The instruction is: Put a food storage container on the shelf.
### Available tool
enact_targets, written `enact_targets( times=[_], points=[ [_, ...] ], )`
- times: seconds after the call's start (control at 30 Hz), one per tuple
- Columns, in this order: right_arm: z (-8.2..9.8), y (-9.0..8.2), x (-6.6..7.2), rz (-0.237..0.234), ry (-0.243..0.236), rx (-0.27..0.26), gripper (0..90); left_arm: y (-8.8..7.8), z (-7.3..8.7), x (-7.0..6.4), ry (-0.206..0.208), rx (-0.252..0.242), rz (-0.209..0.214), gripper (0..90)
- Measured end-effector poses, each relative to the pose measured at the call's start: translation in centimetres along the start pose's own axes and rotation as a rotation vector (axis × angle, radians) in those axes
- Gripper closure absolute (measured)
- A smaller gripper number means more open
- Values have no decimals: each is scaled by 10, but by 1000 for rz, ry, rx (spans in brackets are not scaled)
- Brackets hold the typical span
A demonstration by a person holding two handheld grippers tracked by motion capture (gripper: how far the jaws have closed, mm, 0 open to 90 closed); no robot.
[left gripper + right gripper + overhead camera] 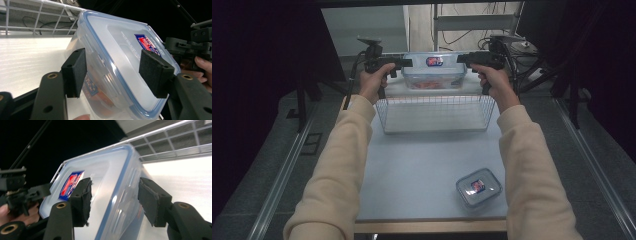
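Note:
A clear plastic container with a blue-edged lid, a red and blue label and something orange-red inside sits level at the far edge of the wire basket. I cannot tell whether it rests on anything. My left gripper straddles its left end and my right gripper its right end. In the left gripper view the container lies between the gripper's black pads, one beside the wall and one over the lid. The right gripper view has the container between the gripper's pads, with a small gap at the wall.
A second, smaller lidded container lies near the front right corner of the pale table. Cables and stands crowd the far right, and dark curtains flank both sides. Metal rails run along the floor.

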State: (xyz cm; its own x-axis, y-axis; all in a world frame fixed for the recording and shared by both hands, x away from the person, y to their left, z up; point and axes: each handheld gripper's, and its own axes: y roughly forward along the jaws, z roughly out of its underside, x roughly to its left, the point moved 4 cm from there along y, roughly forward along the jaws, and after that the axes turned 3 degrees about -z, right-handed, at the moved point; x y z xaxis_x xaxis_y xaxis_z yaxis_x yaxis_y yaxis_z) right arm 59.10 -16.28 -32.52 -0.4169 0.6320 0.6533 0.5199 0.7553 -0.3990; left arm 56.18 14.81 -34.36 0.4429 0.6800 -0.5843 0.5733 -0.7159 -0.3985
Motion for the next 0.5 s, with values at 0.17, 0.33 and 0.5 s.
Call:
enact_targets(
  times=[0.17, 0.33, 0.5],
  points=[
    [2, -3, 5, 5, -21, -22, 391, -5, 0, -2, 8, -7, 1, 309],
    [8, -21, 13, 25, -110, -45, 385, -23, 3, -6, 53, -41, -9, 301],
    [23, -42, 14, 14, -170, -34, 397, -43, 21, -13, 107, -43, -7, 301]
  ],
)
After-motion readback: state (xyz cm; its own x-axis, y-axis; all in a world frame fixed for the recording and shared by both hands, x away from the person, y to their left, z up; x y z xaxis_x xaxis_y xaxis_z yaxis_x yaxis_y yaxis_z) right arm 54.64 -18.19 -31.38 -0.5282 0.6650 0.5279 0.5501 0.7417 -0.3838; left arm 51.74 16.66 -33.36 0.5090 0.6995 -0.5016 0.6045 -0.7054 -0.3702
